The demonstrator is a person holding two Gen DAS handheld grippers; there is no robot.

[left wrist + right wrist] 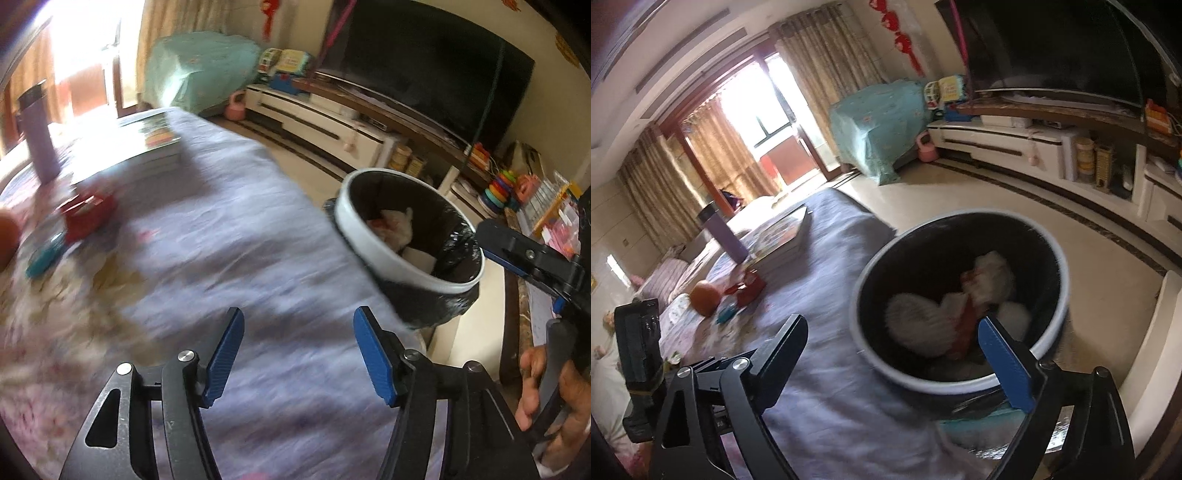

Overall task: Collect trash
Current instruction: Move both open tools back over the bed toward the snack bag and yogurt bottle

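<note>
A round trash bin (369, 236) with a white rim and a black liner stands beside the table's edge; it also shows in the right wrist view (864, 325). White crumpled tissues (919, 325) and a red wrapper (967, 321) lie inside it. My left gripper (299, 354) is open and empty over the purple tablecloth (240, 229). My right gripper (894, 343) is open and empty just above the bin's near rim. A red packet (88, 214) and a teal item (44, 254) lie on the table's far left.
On the table are a purple flask (722, 232), a stack of books (783, 232) and an orange (703, 297). A TV (1052, 44) on a long white cabinet (997, 144) lines the right wall. Toys and a teal-covered bulk (879, 122) stand beyond.
</note>
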